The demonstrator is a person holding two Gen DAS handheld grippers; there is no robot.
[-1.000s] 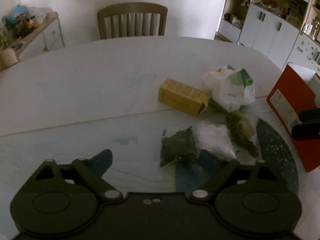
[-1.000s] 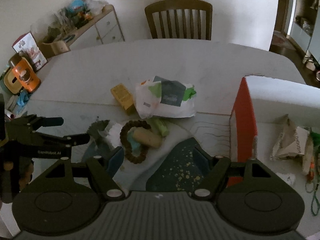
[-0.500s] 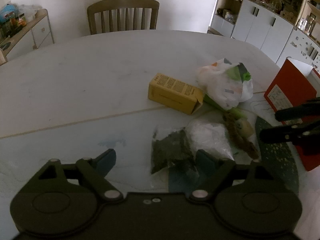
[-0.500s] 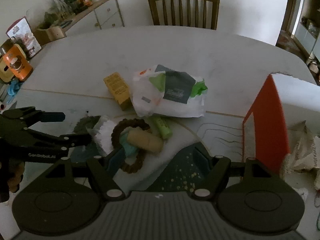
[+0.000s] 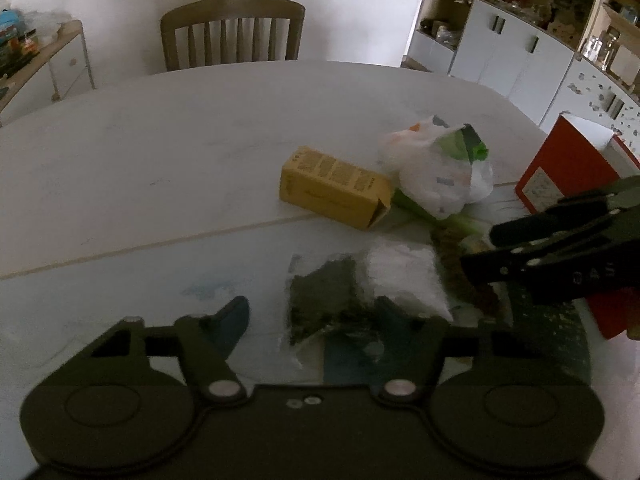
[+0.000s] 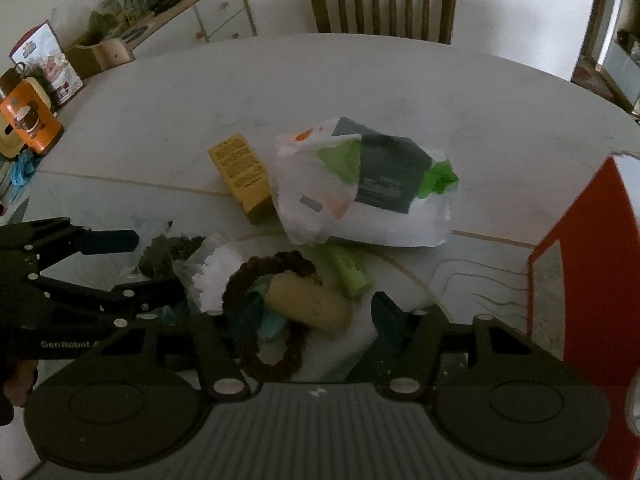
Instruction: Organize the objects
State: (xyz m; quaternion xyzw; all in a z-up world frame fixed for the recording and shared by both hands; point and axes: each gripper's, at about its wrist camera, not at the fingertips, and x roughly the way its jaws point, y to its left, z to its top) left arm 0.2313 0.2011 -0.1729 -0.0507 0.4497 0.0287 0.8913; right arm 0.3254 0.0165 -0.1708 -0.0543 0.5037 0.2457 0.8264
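A pile lies on the white table (image 5: pixel 160 152): a yellow box (image 5: pixel 334 186), a white plastic bag (image 6: pixel 360 192), a bag of dark green herbs (image 5: pixel 324 296), a white packet (image 5: pixel 404 280), a brown ring (image 6: pixel 268 312) with a tan roll (image 6: pixel 308 306) and teal cloth inside it, and a green tube (image 6: pixel 350 272). My left gripper (image 5: pixel 316 320) is open, low over the herb bag. My right gripper (image 6: pixel 304 320) is open, its fingers either side of the ring and roll.
A red box (image 6: pixel 592 272) stands at the right, beside the pile. A dark green speckled mat (image 5: pixel 556 332) lies under the pile's near side. A wooden chair (image 5: pixel 232 32) is at the far edge. A sideboard (image 6: pixel 160 20) with clutter is at the back left, white cupboards (image 5: pixel 520 52) at the right.
Both grippers have moved forward and down toward the pile. The right gripper has come in over the ring and roll; the left has closed in on the herb bag.
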